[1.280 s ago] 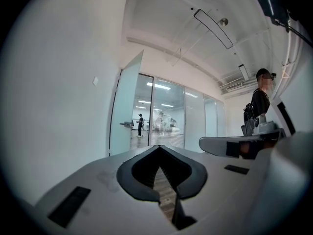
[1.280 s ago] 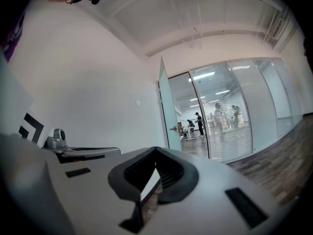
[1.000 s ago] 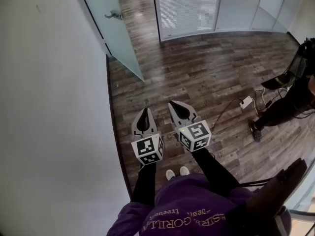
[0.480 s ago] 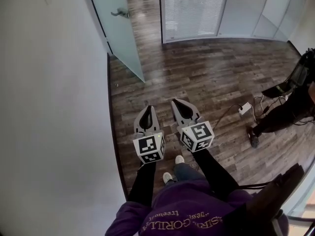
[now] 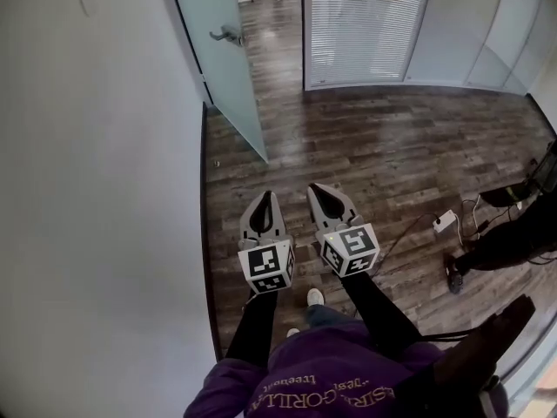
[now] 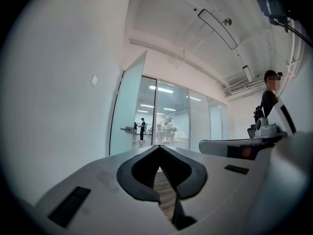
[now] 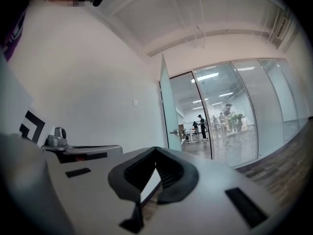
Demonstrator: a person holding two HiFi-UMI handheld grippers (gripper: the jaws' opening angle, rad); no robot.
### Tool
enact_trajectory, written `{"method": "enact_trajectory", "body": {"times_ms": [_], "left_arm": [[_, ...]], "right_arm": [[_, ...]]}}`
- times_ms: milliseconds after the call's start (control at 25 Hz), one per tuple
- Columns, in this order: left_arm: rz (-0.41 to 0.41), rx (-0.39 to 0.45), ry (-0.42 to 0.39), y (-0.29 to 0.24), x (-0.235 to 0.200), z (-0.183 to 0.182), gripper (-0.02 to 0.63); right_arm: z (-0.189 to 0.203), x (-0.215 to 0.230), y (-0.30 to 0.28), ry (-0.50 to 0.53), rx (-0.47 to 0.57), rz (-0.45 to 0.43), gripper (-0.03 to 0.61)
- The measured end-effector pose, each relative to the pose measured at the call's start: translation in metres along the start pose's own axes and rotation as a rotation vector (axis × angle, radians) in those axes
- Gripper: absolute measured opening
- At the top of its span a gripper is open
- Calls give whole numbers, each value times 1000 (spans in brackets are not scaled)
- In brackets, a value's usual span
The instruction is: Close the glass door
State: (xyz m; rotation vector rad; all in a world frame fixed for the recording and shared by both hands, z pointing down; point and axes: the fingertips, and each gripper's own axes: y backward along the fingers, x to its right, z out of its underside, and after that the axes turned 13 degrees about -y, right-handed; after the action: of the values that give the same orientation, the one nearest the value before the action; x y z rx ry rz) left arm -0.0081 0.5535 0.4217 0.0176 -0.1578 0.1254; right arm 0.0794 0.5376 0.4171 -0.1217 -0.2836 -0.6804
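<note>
The frosted glass door (image 5: 224, 68) stands open at the far left, swung into the room, with a metal lever handle (image 5: 226, 34) on it. It also shows in the left gripper view as a pale panel (image 6: 128, 111) and in the right gripper view as the glass door (image 7: 170, 111). My left gripper (image 5: 264, 195) and right gripper (image 5: 315, 187) are held side by side at mid-floor, both pointing level toward the door and well short of it. Both are shut with nothing between the tips.
A white wall (image 5: 96, 190) runs along the left. A glass partition with blinds (image 5: 365, 24) closes the far side. On the wooden floor at right lie a power adapter with cables (image 5: 446, 222) and a seated person's legs (image 5: 505, 242). People stand beyond the doorway (image 6: 142, 129).
Both grippers and I have moved forward toward the door; the door and partition sit nearer and lower in the head view. Jaws stayed shut.
</note>
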Motion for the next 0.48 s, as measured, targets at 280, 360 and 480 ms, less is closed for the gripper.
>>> {"method": "enact_trajectory", "body": {"times_ms": [280, 360, 480], "left_arm": [[-31, -20, -11, -58, 0, 0, -2], [-37, -27, -13, -68, 4, 2, -3], [-47, -37, -14, -83, 2, 3, -2]], "right_arm": [[-14, 42, -42, -4, -16, -19, -9], [-13, 53, -48, -7, -25, -25, -9], [-13, 65, -61, -14, -35, -30, -9]]}}
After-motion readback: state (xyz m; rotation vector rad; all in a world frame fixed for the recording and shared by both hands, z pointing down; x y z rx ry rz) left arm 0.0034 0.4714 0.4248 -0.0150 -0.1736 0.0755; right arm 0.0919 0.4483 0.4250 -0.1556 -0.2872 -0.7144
